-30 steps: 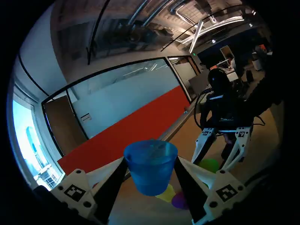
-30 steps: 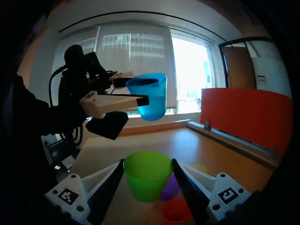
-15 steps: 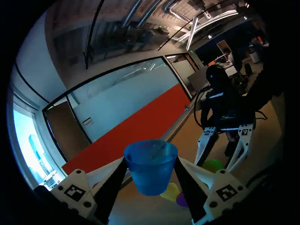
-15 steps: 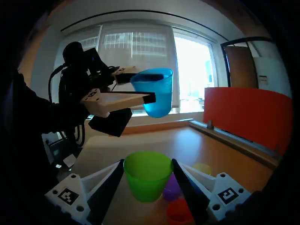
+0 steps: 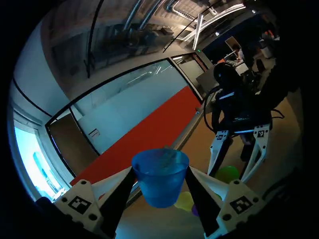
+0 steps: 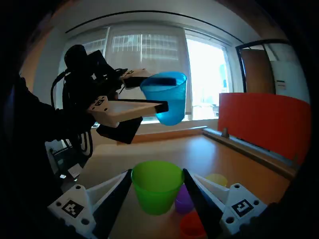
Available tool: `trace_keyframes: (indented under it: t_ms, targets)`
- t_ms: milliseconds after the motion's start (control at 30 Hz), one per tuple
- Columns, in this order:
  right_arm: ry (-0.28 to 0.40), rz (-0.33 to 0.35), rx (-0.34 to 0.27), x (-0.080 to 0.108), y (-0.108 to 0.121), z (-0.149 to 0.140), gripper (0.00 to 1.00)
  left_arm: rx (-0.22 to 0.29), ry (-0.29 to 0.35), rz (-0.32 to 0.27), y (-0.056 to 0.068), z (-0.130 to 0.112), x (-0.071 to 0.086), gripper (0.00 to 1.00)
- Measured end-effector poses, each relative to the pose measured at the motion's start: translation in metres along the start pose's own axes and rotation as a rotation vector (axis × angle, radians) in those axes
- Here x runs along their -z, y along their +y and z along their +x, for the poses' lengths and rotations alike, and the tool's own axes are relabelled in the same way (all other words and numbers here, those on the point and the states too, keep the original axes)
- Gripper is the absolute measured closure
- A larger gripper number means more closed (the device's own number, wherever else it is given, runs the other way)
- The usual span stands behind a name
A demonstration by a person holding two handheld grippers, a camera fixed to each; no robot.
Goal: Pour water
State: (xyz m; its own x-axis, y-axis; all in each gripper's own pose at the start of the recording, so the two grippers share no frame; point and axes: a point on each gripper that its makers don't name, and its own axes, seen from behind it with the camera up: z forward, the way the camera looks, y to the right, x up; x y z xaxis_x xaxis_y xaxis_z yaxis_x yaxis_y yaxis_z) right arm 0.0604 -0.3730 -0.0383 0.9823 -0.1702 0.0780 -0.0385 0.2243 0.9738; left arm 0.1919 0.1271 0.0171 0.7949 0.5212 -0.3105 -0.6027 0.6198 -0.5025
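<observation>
In the left gripper view my left gripper (image 5: pixel 159 185) is shut on a translucent blue cup (image 5: pixel 160 177) with liquid in it, held high in the air. In the right gripper view that blue cup (image 6: pixel 165 97) hangs above and slightly beyond a green cup (image 6: pixel 157 187), which my right gripper (image 6: pixel 157 191) is shut on over the wooden table (image 6: pixel 223 159). The blue cup stands about upright. Farther off in the left gripper view, the right gripper (image 5: pixel 239 153) holds the green cup (image 5: pixel 226 174), partly hidden behind my finger.
Small cups lie on the table past the green one: yellow (image 6: pixel 217 179), purple (image 6: pixel 183 199) and orange (image 6: pixel 191 227). A red panel (image 6: pixel 265 119) and a rail (image 6: pixel 247 153) run along the table's right side. Bright windows (image 6: pixel 167 75) fill the far wall.
The left gripper has carried the blue cup to the right and closer, over the green cup. The green cup has stayed in place in the right gripper.
</observation>
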Motion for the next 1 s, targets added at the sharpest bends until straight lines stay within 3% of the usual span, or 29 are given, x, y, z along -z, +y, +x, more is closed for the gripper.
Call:
trace_keyframes:
  t_ms: [267, 1000]
  targets:
    - [-0.001, -0.002, 0.002, 0.001, 0.000, 0.000, 0.06, -0.011, 0.001, -0.027, 0.009, 0.001, 0.001, 0.16]
    - [0.000, 0.001, 0.012, -0.002, 0.001, 0.001, 0.06, -0.048, -0.008, -0.035, 0.013, 0.001, 0.003, 0.16]
